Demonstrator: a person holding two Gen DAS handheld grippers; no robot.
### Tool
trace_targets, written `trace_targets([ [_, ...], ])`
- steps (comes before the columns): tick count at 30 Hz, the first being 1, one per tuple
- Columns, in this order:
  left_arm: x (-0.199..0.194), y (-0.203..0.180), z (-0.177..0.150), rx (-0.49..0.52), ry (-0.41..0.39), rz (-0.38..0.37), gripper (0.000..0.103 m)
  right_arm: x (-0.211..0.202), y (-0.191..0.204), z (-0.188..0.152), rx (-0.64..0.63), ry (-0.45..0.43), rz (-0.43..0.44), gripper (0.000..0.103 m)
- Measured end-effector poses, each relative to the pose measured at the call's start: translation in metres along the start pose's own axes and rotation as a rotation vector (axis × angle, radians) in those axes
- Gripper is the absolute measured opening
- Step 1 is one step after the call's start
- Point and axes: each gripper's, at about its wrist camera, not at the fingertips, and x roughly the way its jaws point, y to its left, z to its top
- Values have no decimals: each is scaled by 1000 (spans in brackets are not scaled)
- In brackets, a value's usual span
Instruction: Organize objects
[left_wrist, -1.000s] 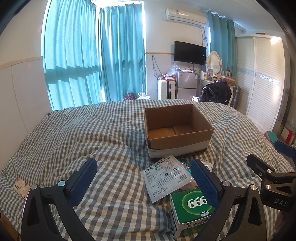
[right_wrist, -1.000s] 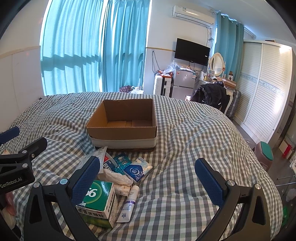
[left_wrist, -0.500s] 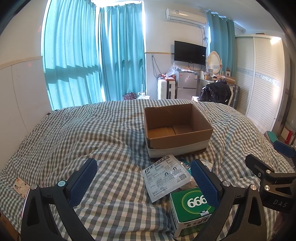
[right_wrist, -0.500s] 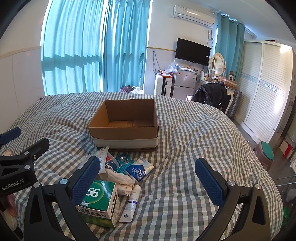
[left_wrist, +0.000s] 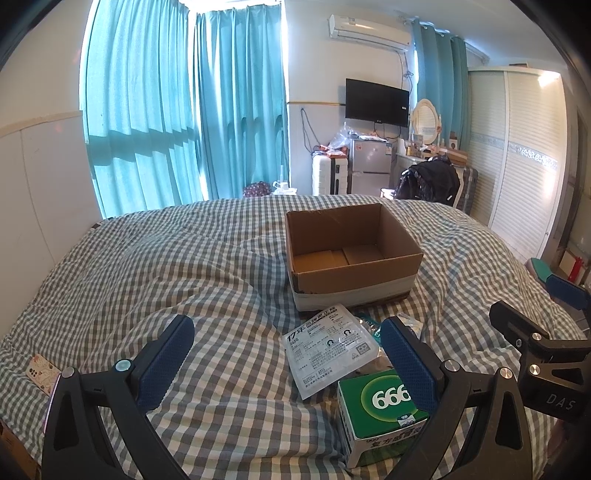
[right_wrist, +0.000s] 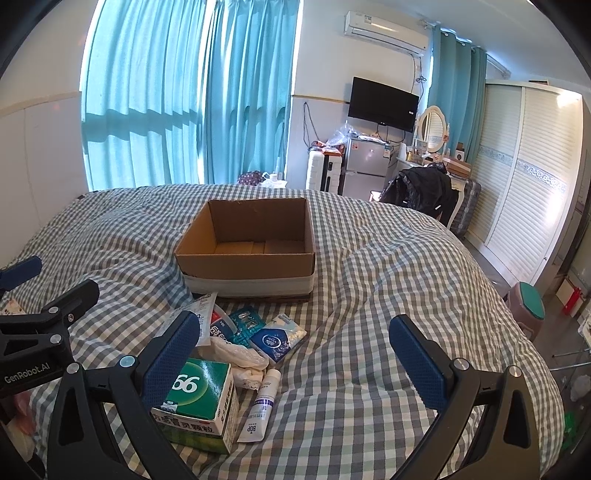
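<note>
An empty cardboard box (left_wrist: 351, 254) (right_wrist: 247, 247) sits on the checked bed. In front of it lies a small pile: a green 999 medicine box (left_wrist: 380, 410) (right_wrist: 199, 402), a white printed pouch (left_wrist: 328, 347), a white tube (right_wrist: 260, 406), a blue-and-white packet (right_wrist: 277, 338), teal sachets (right_wrist: 245, 321) and a crumpled white wrapper (right_wrist: 236, 354). My left gripper (left_wrist: 288, 362) is open and empty, just left of the pile. My right gripper (right_wrist: 295, 362) is open and empty, just right of the pile.
The checked duvet (left_wrist: 166, 266) is rumpled, with folds around the box. A small patterned card (left_wrist: 42, 373) lies at the bed's left edge. A wardrobe (right_wrist: 524, 206), a fridge (right_wrist: 364, 173) and a chair with a black jacket (right_wrist: 421, 192) stand beyond the bed.
Both grippers stay open and almost still. The right wrist view has shifted slightly, so the box and pile sit a little further right in it.
</note>
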Motion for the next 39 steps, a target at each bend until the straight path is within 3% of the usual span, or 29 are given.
trace_targets([
  [13, -16, 12, 3, -14, -10, -2, 103, -20, 8, 6, -9, -21, 9, 103],
  [20, -12, 23, -9, 1, 51, 10, 103, -26, 23, 1, -46, 2, 26, 103],
  [31, 19, 58, -43, -28, 201, 67, 103, 17, 74, -43, -67, 208, 160, 103],
  [39, 38, 72, -59, -43, 260, 89, 103, 49, 106, -70, -119, 298, 144, 103],
])
